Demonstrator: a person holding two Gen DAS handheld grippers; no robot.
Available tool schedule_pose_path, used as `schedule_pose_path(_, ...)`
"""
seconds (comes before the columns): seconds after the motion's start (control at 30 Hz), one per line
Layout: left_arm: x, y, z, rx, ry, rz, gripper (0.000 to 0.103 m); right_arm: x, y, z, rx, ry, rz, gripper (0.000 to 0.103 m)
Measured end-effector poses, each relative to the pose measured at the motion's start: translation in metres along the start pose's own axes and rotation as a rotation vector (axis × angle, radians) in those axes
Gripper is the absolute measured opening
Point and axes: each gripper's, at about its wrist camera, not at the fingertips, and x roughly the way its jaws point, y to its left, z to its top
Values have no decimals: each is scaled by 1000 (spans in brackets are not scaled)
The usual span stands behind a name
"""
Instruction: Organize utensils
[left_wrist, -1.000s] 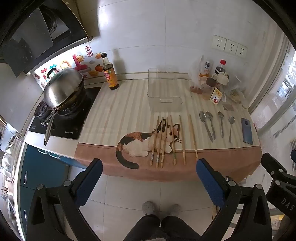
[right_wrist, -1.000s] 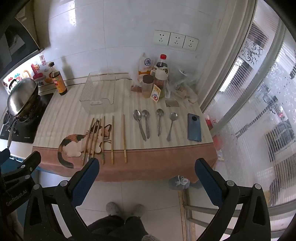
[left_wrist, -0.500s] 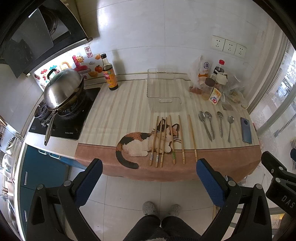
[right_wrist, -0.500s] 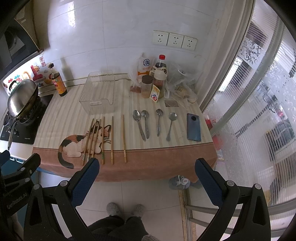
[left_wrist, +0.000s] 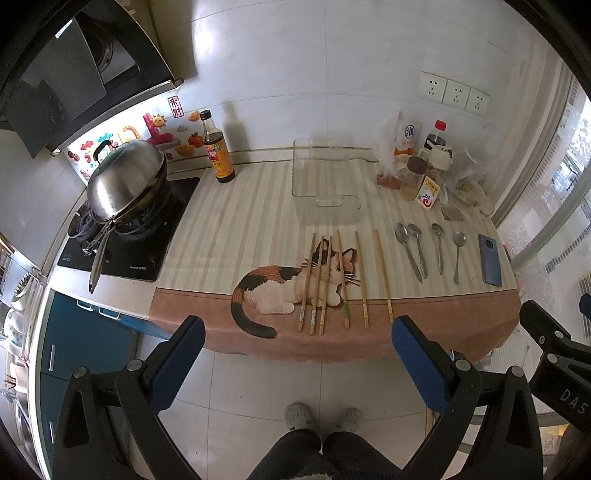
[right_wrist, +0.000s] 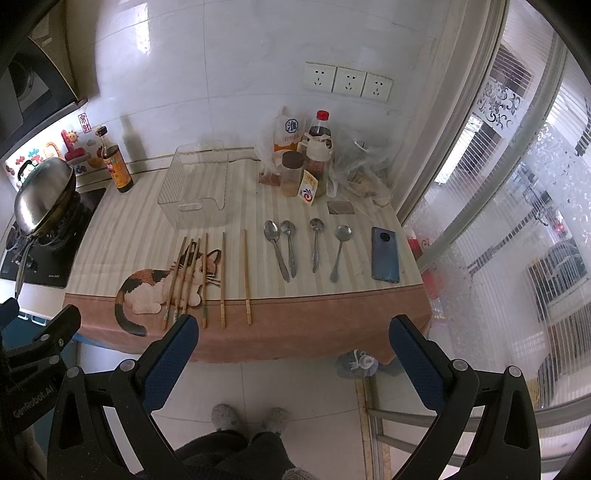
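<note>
Both the left gripper (left_wrist: 297, 349) and right gripper (right_wrist: 293, 347) hang spread wide and empty above the floor, short of the counter's front edge. Six chopsticks (left_wrist: 343, 278) lie across the cat-print mat (left_wrist: 229, 236), four spoons (left_wrist: 428, 251) toward its right edge, the clear bin (left_wrist: 325, 188) behind. The other gripper's housing reads "DAS"; the cooktop (left_wrist: 122, 243) lettering is too blurred to read.

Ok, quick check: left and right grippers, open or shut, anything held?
Left gripper: open, holding nothing.
Right gripper: open, holding nothing.
</note>
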Motion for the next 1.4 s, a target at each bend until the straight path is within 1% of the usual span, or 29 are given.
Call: schedule_pose_path(1.4,-3,-4,7,-3,-3,-4,103,-3,-1,-2,-7,-4,2,103)
